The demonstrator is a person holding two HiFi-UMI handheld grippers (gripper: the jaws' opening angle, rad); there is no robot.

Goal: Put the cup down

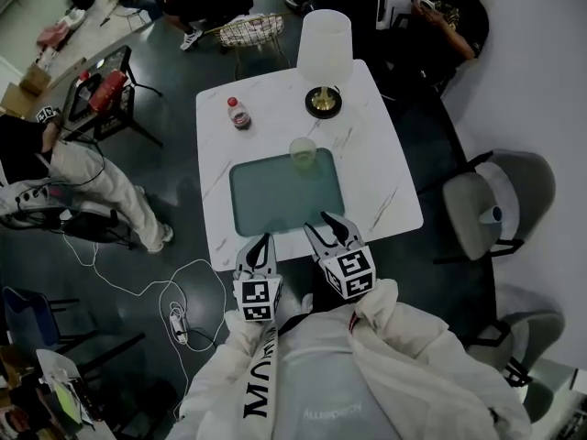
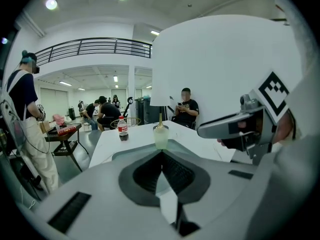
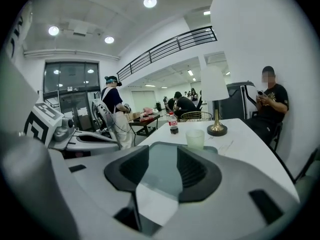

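**Claws both empty; cup standing on the tray**

Left claw [image 1: 260,242]: jaws closed tip to tip in the left gripper view, nothing between the pads.

Right claw [image 1: 326,228]: jaws partly apart. The gap is empty, and only tray surface shows through it in the right gripper view.

Both claws sit side by side over the near edge of the white marble-patterned square table [image 1: 376,186]. Both point across it, tilted somewhat downward.

Pale translucent plastic cup [image 1: 303,152]: upright and free of both claws, well apart from them. It stands at the far edge of the grey-green rectangular tray [image 1: 275,195] with rounded corners. I cannot tell whether its base lies wholly inside the tray's rim. From both gripper views the cup appears roughly in line with the jaws, beyond the tray's flat middle.

Tray: lies on the table's near half, its near edge just ahead of the claw tips.

Also on the table, past the tray:
- Table lamp with a white shade and a round brass base [image 1: 324,62], behind the cup.
- Small dark cola bottle with a red cap and red label [image 1: 239,114], upright, to the left of the lamp. It is well apart from the cup.
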